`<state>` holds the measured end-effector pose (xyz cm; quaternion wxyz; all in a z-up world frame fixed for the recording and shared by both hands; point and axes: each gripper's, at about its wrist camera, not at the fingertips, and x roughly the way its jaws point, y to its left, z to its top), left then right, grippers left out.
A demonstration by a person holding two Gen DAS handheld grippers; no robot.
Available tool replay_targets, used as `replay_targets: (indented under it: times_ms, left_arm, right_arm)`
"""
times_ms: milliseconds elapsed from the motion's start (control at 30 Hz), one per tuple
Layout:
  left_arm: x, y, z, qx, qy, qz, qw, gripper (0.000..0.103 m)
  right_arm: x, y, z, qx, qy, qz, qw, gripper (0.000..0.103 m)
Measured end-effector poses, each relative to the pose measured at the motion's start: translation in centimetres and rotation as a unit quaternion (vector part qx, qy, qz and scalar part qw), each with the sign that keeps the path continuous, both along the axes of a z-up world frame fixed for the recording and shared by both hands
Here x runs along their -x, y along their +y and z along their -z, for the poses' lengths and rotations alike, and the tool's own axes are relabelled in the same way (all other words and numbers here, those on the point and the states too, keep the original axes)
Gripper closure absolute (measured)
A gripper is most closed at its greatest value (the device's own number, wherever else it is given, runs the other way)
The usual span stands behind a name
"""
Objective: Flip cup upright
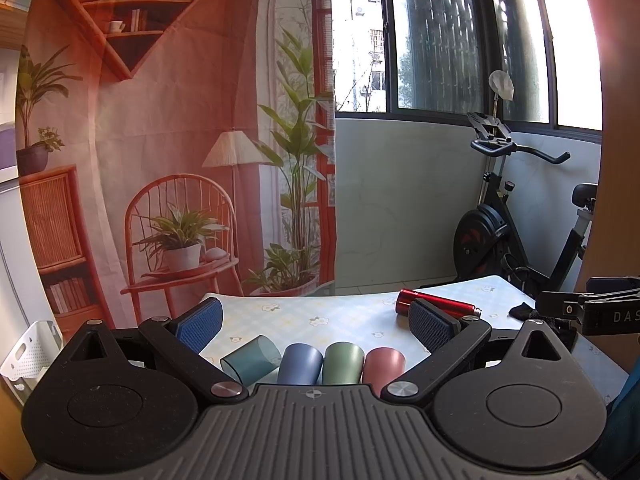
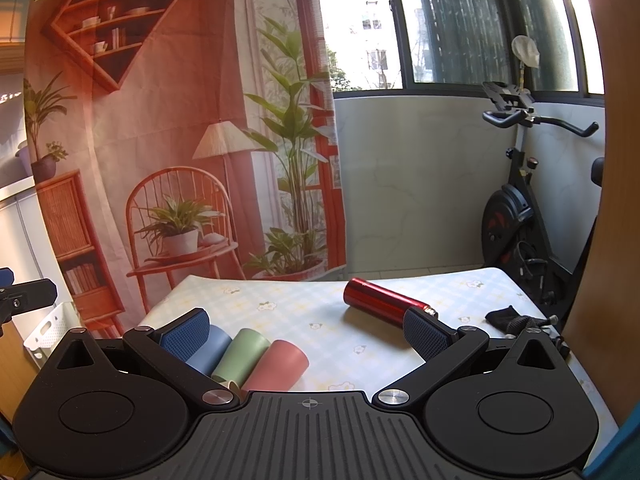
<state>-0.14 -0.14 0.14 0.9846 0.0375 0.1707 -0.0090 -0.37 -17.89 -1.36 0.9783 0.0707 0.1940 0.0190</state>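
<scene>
Left wrist view shows four cups lying on their sides in a row, low down at about 6 o'clock, just in front of the left gripper [image 1: 316, 322]. From 9 o'clock toward 3 o'clock they go: a see-through teal cup [image 1: 250, 362], a blue cup [image 1: 300, 364], a green cup [image 1: 343, 364] and a pink cup [image 1: 383, 366]. They sit close together on the table [image 1: 344, 312] with the flowery cloth. A red bottle [image 1: 438, 304] lies farther back, near 2 o'clock.

Both grippers have their fingers wide apart and hold nothing. The right gripper [image 2: 306, 332] is beside the pink cup, which is at its 8 o'clock.

No cup is standing yet, so I think the job is only starting. Next, one gripper should go down, pinch a cup by its side, and tip it up.
</scene>
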Motion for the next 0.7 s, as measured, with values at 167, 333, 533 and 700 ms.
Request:
replay_targets:
  times_ms: [167, 333, 533, 700]
  left_arm:
    - [0.0, 0.0, 0.0, 0.000, 0.000, 0.000, 1.0000, 0.003]
    - [0.0, -0.1, 0.1, 0.000, 0.000, -0.001, 1.0000, 0.003]
    - [-0.6, 0.1, 0.8, 0.009, 0.011, -0.006, 0.9999, 0.003]
    - [-2.3, 0.3, 1.8, 0.018, 0.028, -0.002, 0.9994, 0.003]
  right_arm:
    - [0.0, 0.0, 0.0, 0.000, 0.000, 0.000, 1.000, 0.000]
    - [0.1, 0.1, -0.2, -0.002, 0.002, 0.001, 1.000, 0.000]
    - [-1.0, -0.3, 0.8, -0.008, 0.014, 0.004, 1.000, 0.000]
    - [-3.1, -0.4, 2.4, -0.014, 0.040, 0.007, 0.999, 0.000]
